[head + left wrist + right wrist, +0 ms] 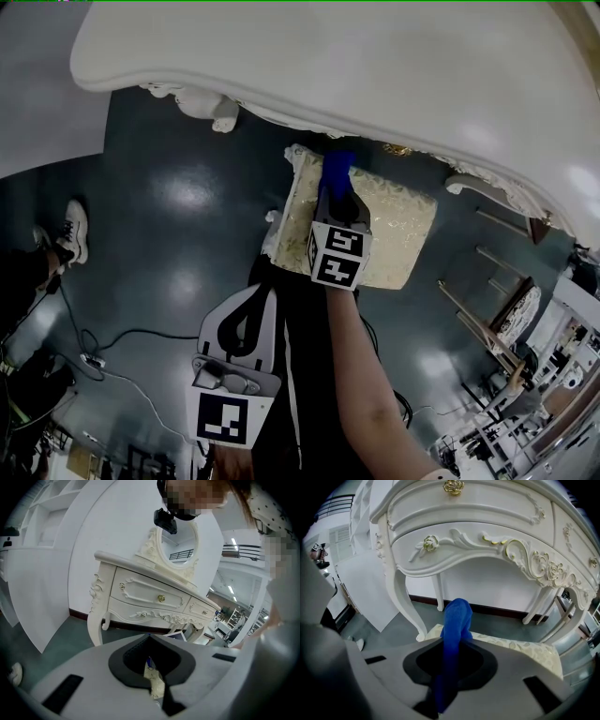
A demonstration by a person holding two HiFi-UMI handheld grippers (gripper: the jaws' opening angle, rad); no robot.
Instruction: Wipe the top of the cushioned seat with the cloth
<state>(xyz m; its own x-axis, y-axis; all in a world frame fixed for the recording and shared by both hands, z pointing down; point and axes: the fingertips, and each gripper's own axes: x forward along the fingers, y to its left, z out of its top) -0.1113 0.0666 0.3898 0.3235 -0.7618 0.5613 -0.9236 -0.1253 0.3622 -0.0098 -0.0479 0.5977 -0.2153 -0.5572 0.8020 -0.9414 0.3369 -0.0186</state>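
Note:
The cushioned seat [398, 230] is a cream stool with a gold leaf pattern, standing on the dark floor just in front of the dressing table. My right gripper [337, 202] hangs over its left part, shut on a blue cloth [336, 172] that sticks out past the jaws. In the right gripper view the cloth [455, 620] rises from the shut jaws, with the seat [520, 648] just beyond. My left gripper [258, 305] is held lower, off the seat's near left edge. Its jaws are shut with nothing in them, and a sliver of the seat [156, 682] shows through the gap.
The white carved dressing table [375, 66] overhangs the far side of the seat, with its leg [405, 606] close to the seat's left corner. A cable [103, 352] and a person's shoe [73, 230] lie on the floor at left. Furniture parts [506, 314] stand at right.

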